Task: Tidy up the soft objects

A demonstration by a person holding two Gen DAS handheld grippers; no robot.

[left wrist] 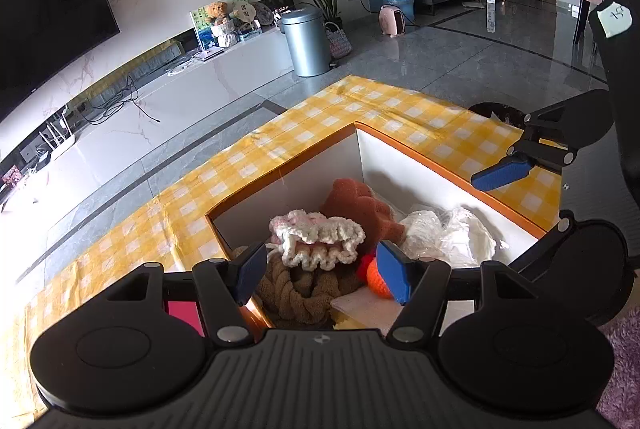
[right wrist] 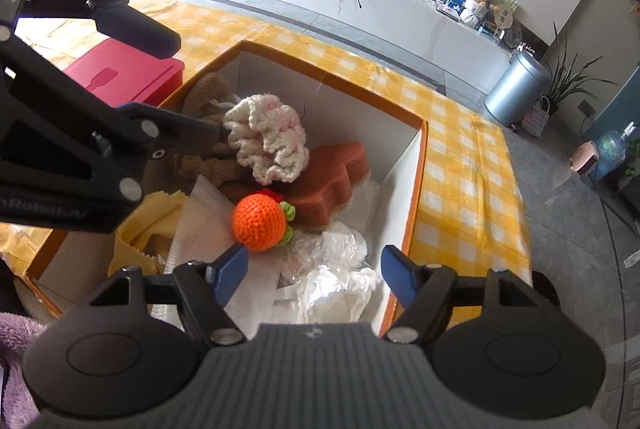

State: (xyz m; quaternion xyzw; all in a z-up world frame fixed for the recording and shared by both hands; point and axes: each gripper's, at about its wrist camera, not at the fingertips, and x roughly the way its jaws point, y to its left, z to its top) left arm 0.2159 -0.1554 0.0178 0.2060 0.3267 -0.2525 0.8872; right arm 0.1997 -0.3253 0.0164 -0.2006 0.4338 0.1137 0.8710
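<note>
1. Left gripper (left wrist: 322, 271): blue-padded jaws spread, nothing held, poised over the near left of the box.
2. Right gripper (right wrist: 314, 275): jaws spread, empty, above the crumpled clear plastic bag (right wrist: 340, 269).
3. White-and-pink crocheted ruffle (right wrist: 266, 139): tops the pile, resting on the brown braided plush (left wrist: 298, 293) and the brown sponge (right wrist: 324, 185).
4. Orange crocheted ball (right wrist: 260, 221): mid-box, beside the sponge.
5. Orange-rimmed white cardboard box (right wrist: 420, 165): on the yellow checked tablecloth (right wrist: 460, 149).
6. Risk: the grippers work close together and could collide; pinching the plastic may drag neighbouring items out.

The orange box (right wrist: 416, 189) is open on top; inside, the crocheted ruffle (right wrist: 266, 141), sponge (right wrist: 328, 185) and orange ball (right wrist: 260, 223) crowd the middle. The left gripper (right wrist: 192, 85) reaches over its left edge.
</note>
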